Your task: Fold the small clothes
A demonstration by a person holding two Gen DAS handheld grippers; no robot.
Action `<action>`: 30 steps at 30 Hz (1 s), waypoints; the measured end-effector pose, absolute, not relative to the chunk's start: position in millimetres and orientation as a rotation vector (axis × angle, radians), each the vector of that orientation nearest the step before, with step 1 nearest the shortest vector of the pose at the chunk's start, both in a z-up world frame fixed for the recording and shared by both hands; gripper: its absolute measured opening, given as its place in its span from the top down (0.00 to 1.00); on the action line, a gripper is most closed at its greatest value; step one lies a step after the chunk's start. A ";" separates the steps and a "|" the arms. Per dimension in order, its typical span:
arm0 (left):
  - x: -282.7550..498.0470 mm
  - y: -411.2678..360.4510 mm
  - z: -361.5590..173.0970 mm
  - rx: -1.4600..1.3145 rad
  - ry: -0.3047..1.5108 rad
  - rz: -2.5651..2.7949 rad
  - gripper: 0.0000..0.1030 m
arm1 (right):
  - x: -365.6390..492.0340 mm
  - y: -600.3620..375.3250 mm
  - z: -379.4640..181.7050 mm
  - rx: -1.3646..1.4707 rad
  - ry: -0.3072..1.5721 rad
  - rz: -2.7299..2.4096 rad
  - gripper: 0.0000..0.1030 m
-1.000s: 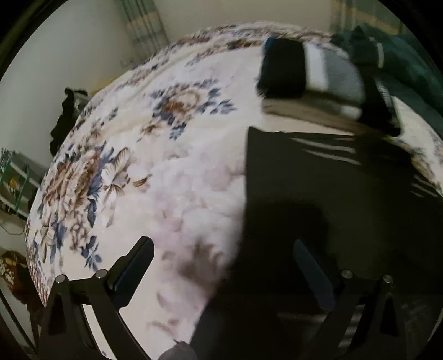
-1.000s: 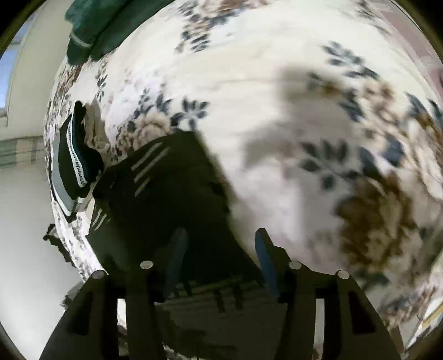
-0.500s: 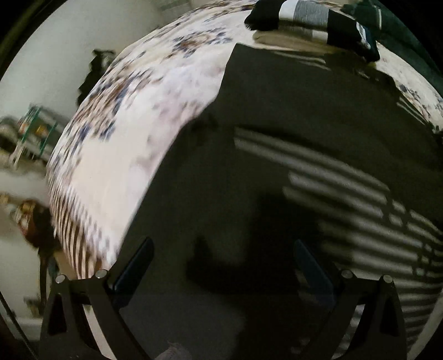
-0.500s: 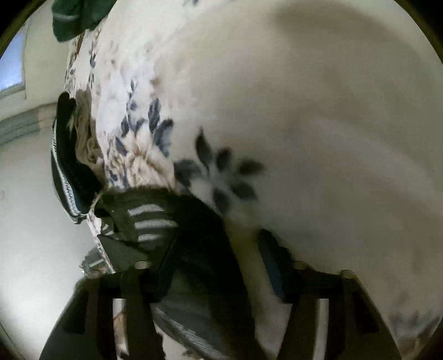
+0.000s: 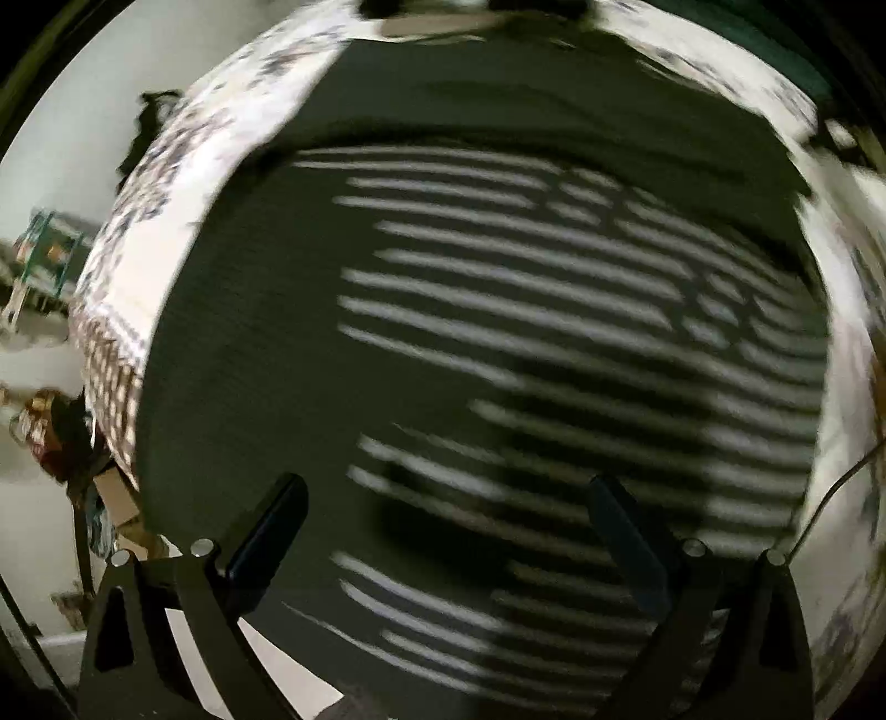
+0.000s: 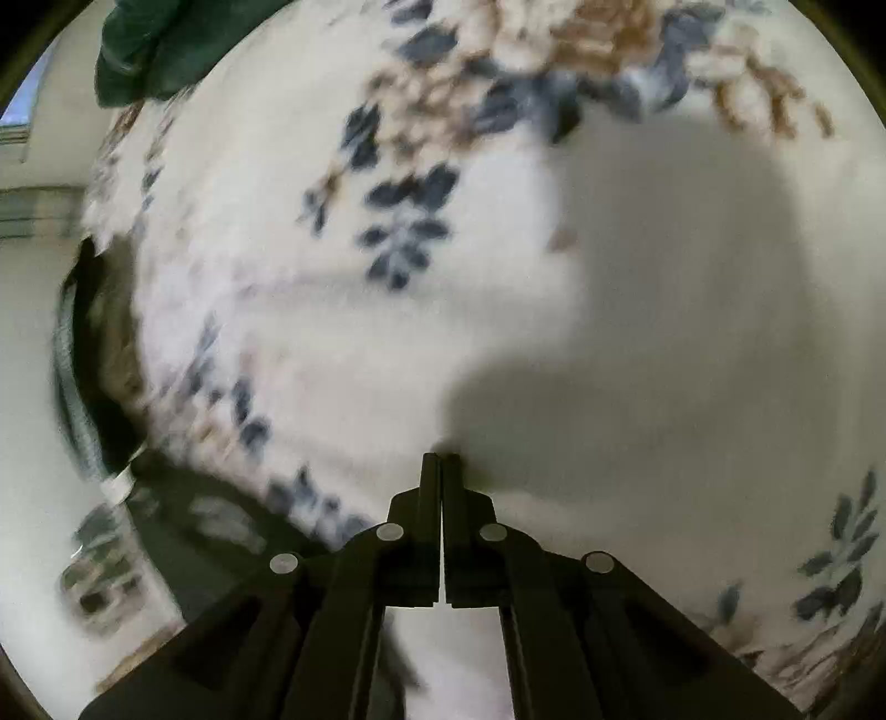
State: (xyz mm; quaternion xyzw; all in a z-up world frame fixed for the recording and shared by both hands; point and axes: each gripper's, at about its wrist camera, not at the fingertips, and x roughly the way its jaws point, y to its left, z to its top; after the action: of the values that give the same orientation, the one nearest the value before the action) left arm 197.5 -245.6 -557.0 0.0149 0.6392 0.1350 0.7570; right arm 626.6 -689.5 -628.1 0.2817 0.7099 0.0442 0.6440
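Observation:
A dark garment with pale horizontal stripes (image 5: 498, 332) lies spread on the floral bedspread (image 5: 183, 183) and fills most of the left wrist view. My left gripper (image 5: 443, 526) is open just above it, fingers wide apart and empty. My right gripper (image 6: 441, 471) is shut with nothing between its fingers, its tips over bare white bedspread (image 6: 609, 277). An edge of the dark striped garment (image 6: 210, 526) shows at the lower left of the right wrist view.
A folded dark and grey garment (image 6: 88, 360) lies at the left edge of the right wrist view. A green garment (image 6: 160, 50) sits at the top left. Shelving and clutter (image 5: 44, 260) stand beyond the bed's left edge.
My left gripper has moved over the striped garment, which now fills its view. My right gripper has closed and swung off the garment toward bare bedspread.

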 end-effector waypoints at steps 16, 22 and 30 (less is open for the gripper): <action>173.9 -316.6 -596.0 0.069 1.502 0.321 0.00 | 615.0 -587.6 -659.9 0.671 1.738 0.437 0.89; 178.8 -301.6 -595.2 0.046 1.515 0.331 0.00 | 625.9 -564.6 -609.0 0.246 1.583 0.310 0.95; 154.0 -317.1 -592.5 0.002 1.551 0.127 0.00 | 634.7 -545.9 -618.2 0.148 1.641 0.338 0.89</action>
State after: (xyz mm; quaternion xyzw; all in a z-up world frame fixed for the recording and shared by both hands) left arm 154.0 -317.1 -592.5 0.0008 0.6994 0.0573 0.7124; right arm 634.7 -545.9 -618.2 0.0657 0.7271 0.1499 0.6668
